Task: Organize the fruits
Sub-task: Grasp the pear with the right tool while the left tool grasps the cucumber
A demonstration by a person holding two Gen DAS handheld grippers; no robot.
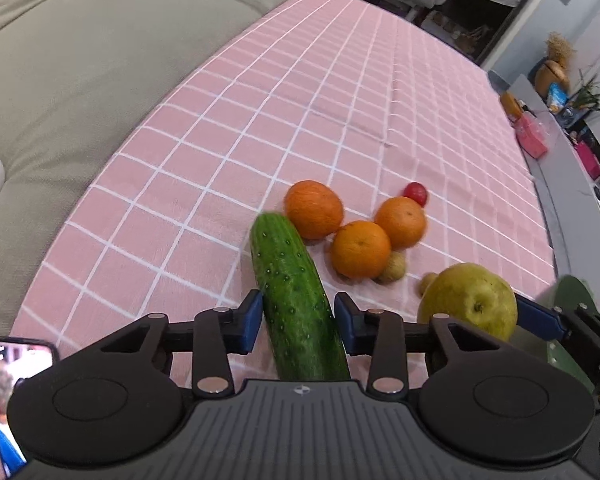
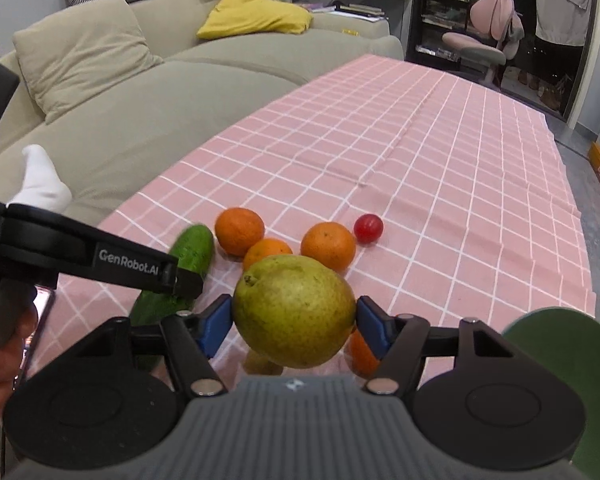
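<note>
Long bumpy green cucumber (image 1: 296, 304) pinched in our left hand-held gripper (image 1: 298, 320); round yellow-green pear (image 2: 294, 312) pinched in right hand-held gripper (image 2: 294, 320). Both above pink checked bench (image 1: 260, 100). Three oranges (image 1: 360, 248), red cherry tomato (image 1: 416, 193) at 12 o'clock, unsorted; we judge task early.

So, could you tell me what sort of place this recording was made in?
Most likely a home living room: a beige sofa with a yellow cushion runs beside the table with its pink checked tablecloth, and a pink desk chair stands beyond it.
</note>
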